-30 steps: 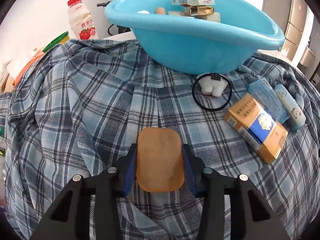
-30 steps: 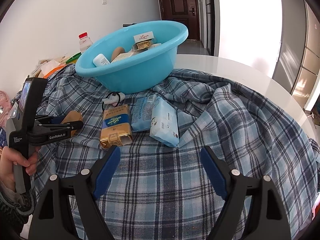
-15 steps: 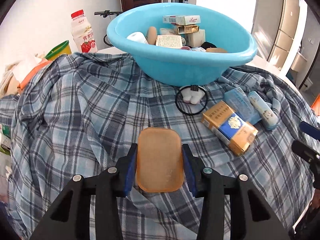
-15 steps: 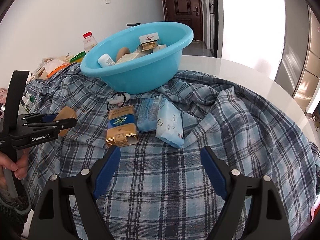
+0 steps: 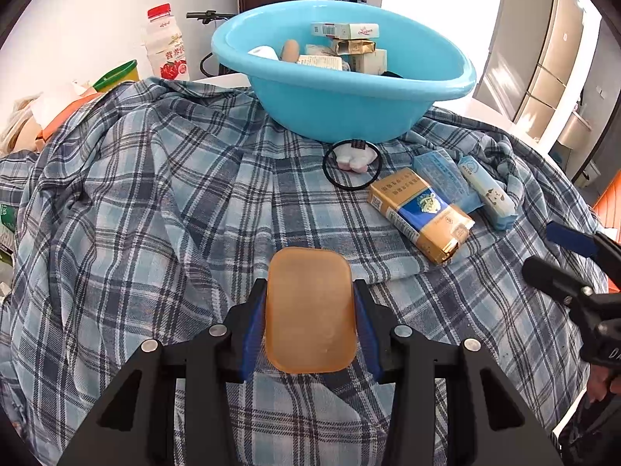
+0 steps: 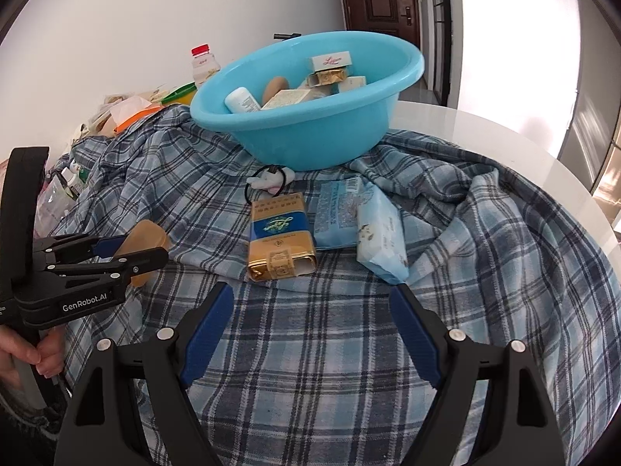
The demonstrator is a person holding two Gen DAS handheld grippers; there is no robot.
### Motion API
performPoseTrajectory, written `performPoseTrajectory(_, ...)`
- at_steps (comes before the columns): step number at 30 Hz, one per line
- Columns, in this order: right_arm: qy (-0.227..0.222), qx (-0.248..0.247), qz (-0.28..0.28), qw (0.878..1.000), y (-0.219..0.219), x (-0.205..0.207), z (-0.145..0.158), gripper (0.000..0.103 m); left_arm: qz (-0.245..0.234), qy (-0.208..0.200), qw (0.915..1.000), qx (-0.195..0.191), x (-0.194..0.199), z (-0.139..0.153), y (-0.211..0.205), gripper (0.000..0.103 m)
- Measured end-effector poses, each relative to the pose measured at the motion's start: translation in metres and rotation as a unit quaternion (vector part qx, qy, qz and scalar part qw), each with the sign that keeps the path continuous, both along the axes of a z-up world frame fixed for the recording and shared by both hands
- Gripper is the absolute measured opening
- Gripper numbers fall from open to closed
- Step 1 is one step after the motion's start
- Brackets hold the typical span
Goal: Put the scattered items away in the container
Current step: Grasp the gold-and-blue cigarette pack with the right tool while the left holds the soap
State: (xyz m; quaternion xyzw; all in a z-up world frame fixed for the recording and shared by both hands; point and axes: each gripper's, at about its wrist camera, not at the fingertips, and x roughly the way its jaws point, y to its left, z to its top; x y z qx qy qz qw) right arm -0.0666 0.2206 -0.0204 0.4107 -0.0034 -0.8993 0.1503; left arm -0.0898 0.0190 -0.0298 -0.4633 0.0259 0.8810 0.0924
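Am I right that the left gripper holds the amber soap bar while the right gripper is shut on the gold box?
Not quite: the right gripper is open and empty; the gold box lies on the cloth beyond it, as the right wrist view shows. The left gripper does hold the amber soap bar.

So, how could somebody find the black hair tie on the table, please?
Start at the blue basin on the checked cloth. Directly at its foot lies the black hair tie, just behind the gold and blue carton. It is the only thin ring there, with a small white and pink charm.
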Motion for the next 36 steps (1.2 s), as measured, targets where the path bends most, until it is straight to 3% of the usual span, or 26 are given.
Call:
performPoseTrajectory(7, -0.02, 0.009, 0.045, 0.999, -0.03, -0.031, -0.017, 0.081, 0.022, 0.004, 0.9997, 0.002, 0.002, 0.004, -0.013, 0.045)
performPoseTrajectory(12, -0.035, 0.02, 0.055, 0.998, -0.042, -0.049, -0.029, 0.081, 0.039, 0.003, 0.9992, 0.006, 0.0, 0.004, -0.025, 0.045)
performPoseTrajectory(23, -0.023, 0.07, 0.053, 0.996, -0.054, -0.067, -0.044, 0.081, 0.05, -0.003, 0.9986, 0.019, -0.002, 0.003, -0.034, 0.045)
performPoseTrajectory(24, -0.022, 0.069, 0.055, 0.996, -0.054, -0.066, -0.044, 0.08, 0.051, -0.003, 0.9985, 0.019, -0.002, 0.003, -0.034, 0.045)
performPoseTrajectory(25, -0.022, 0.066, 0.053, 0.996, -0.054, -0.066, -0.044, 0.061, 0.051, -0.003, 0.9985, 0.019, -0.002, 0.003, -0.034, 0.045)
performPoseTrajectory(26, -0.029, 0.057, 0.05, 0.997, -0.052, -0.067, -0.045, 0.049, 0.051, -0.004, 0.9985, 0.021, -0.002, 0.003, -0.035, 0.045)
performPoseTrajectory(30, -0.039, 0.013, 0.06, 0.997, -0.041, -0.057, -0.039, 0.046, 0.047, -0.009, 0.9983, 0.034, 0.001, 0.005, -0.034, 0.045)
performPoseTrajectory(36, -0.016, 0.01, 0.067, 0.998, -0.037, -0.034, -0.02, 0.046, 0.032, -0.002, 0.999, 0.032, 0.003, 0.01, -0.022, 0.045)
